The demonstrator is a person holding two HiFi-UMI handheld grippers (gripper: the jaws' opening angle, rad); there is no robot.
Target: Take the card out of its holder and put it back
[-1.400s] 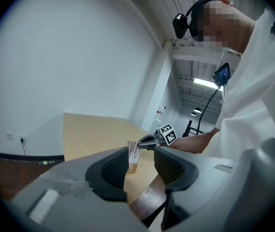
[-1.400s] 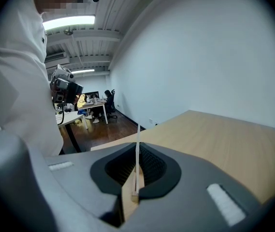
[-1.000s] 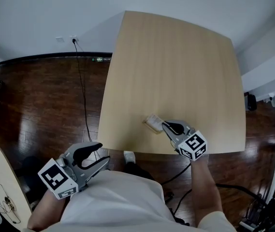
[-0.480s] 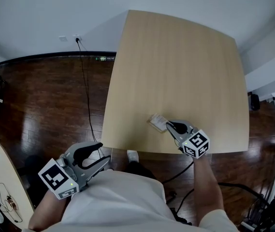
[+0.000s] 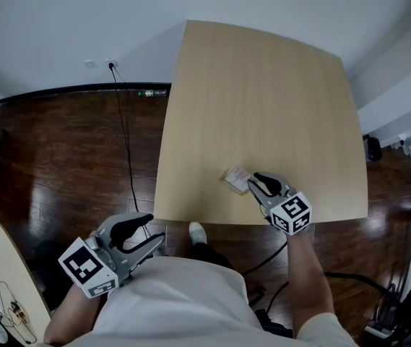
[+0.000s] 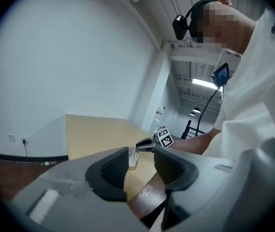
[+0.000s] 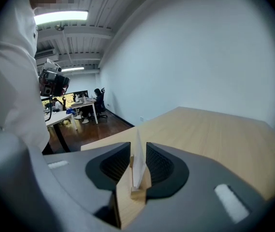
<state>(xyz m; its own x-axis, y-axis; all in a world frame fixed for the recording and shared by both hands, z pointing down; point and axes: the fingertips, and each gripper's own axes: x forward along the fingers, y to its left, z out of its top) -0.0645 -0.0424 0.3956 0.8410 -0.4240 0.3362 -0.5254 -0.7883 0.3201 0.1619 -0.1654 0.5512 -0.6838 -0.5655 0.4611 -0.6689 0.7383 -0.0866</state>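
Right claw [image 5: 253,182] low at near edge of wooden surface [image 5: 263,100], jaws just opened, now standing apart either side of white card [image 7: 138,159], pads not pressing. Card upright in small wooden holder [image 7: 137,193] on surface. Left claw [image 5: 153,231] off surface beside torso, jaws apart, empty.

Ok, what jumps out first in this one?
A white card stands upright in a small wooden holder near the front edge of the pale table. It sits between the jaws of the right gripper, which have just been opening and do not press on it. The left gripper hangs open and empty off the table, by the person's torso.
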